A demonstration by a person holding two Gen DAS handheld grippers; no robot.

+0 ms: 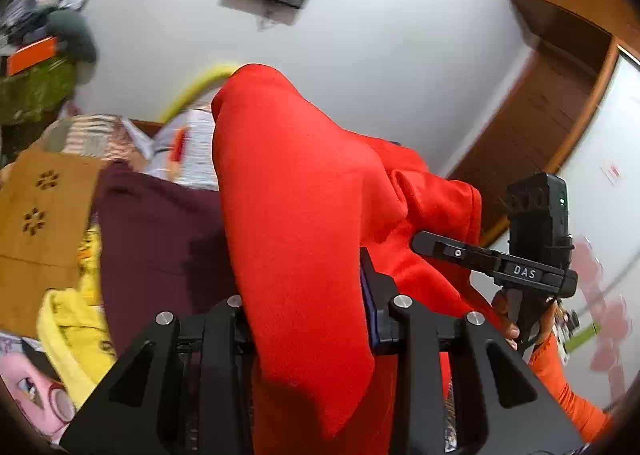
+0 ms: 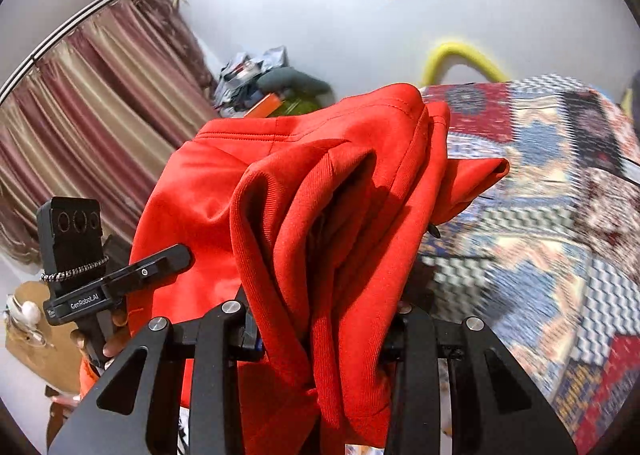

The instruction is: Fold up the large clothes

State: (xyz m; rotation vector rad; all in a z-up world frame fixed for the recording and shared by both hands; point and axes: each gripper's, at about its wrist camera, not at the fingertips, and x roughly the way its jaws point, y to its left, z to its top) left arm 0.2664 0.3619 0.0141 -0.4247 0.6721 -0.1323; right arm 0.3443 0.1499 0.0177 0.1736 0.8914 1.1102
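Red garment [image 1: 304,191] hangs bunched in the air above the bed [image 2: 560,215], lifted by 2 grippers. Left gripper [image 1: 308,319] pinches 1 fold; right gripper [image 2: 324,323] clamps a thick gathered bundle of it.

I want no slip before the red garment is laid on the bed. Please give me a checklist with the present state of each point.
1. Left gripper shut on red garment: ok.
2. Right gripper shut on garment: ok.
3. Garment lifted off the bed: ok.
4. Garment flat and spread: not ok, it hangs bunched in folds.
5. Landing spot free: cannot tell; a maroon cloth and a yellow cloth lie there.
6. Which edge is gripped: cannot tell.
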